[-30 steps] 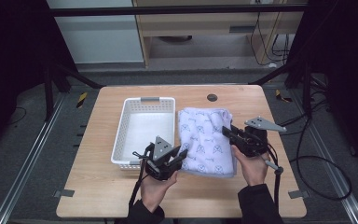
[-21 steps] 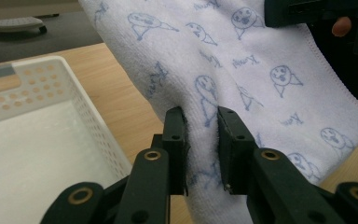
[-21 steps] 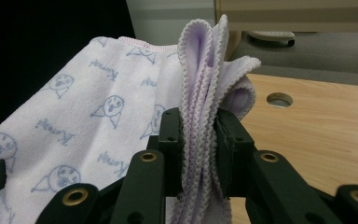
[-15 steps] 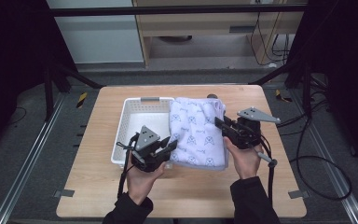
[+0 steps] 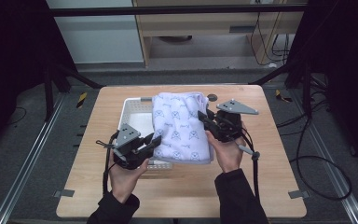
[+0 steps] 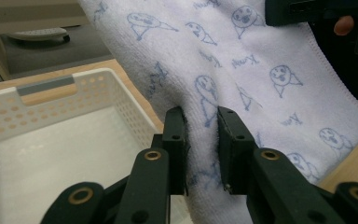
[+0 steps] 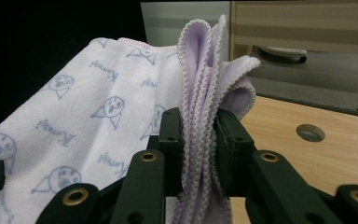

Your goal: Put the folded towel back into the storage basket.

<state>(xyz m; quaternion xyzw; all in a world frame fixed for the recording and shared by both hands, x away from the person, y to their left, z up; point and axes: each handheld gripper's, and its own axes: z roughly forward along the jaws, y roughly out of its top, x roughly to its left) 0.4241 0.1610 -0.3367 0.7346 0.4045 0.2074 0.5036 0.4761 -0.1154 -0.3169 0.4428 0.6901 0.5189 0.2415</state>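
Towel (image 5: 181, 127), folded, held off the worktop (image 5: 265, 154) between my two tools, partly over the white basket (image 5: 134, 108).

My left tool (image 5: 154, 143) is clamped on the towel's lower-left edge, seen in the left gripper view with the cloth (image 6: 242, 79) pinched between its jaws; my right tool (image 5: 204, 116) is clamped on the stacked hemmed edges at the right side, as the right gripper view shows (image 7: 199, 140). I grip opposite edges so the folded layers stay together and the cloth hangs flat rather than sagging open, which I judge suits lowering it into the basket at centre-left of the high view. The towel's long axis runs from the lower middle of the frame toward the upper middle, roughly parallel to the basket's long side, patterned face up.
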